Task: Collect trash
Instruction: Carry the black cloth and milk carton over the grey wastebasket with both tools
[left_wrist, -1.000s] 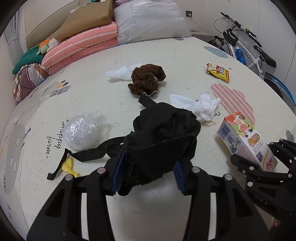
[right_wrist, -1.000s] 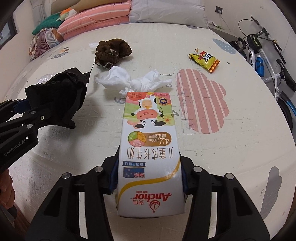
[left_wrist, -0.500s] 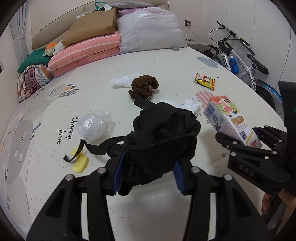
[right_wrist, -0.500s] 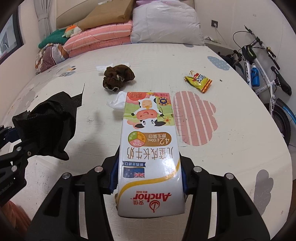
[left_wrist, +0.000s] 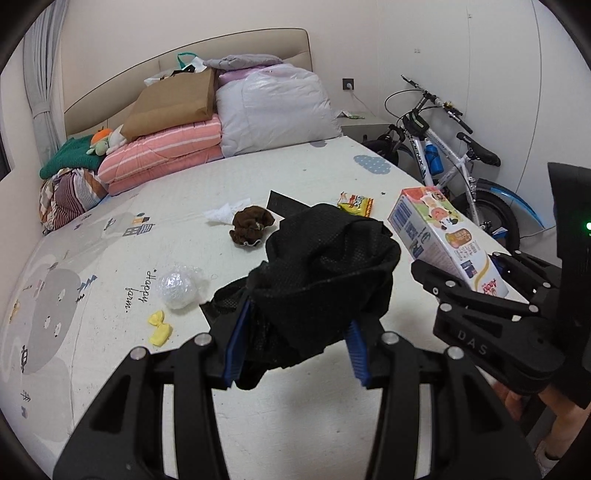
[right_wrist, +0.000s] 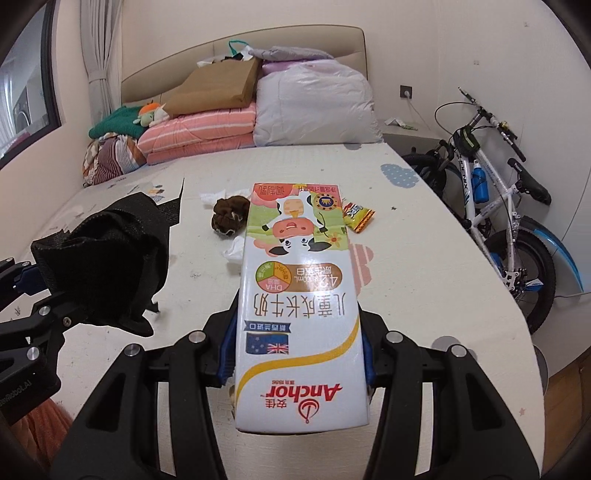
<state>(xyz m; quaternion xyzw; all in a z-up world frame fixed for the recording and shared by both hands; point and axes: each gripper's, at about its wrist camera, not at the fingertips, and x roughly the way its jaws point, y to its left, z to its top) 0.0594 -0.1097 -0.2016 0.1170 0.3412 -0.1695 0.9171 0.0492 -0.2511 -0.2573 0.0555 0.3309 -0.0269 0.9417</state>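
My left gripper (left_wrist: 293, 343) is shut on a crumpled black mesh bag (left_wrist: 325, 266), held up above the bed mat; the same black mesh bag (right_wrist: 107, 258) hangs at the left of the right wrist view. A tall milk carton (right_wrist: 299, 314) sits clamped in my right gripper (right_wrist: 295, 354), lifted off the mat; from the left wrist view the milk carton (left_wrist: 443, 240) is at the right. On the mat lie a brown cloth lump (left_wrist: 251, 225), a white tissue (left_wrist: 225, 212), a yellow snack wrapper (left_wrist: 356, 204), a clear plastic ball (left_wrist: 179, 288) and a yellow scrap (left_wrist: 159, 326).
Folded pink quilts (left_wrist: 162, 155), a brown paper bag (left_wrist: 177, 101) and a white pillow (left_wrist: 277, 110) are piled at the head of the bed (left_wrist: 110, 369). A bicycle (right_wrist: 498, 206) stands along the right side. A person's hand (left_wrist: 517, 398) holds the right gripper.
Both grippers have risen and pulled back from the mat with their loads; the view now takes in the headboard and walls. The white tissue near the carton is mostly hidden.
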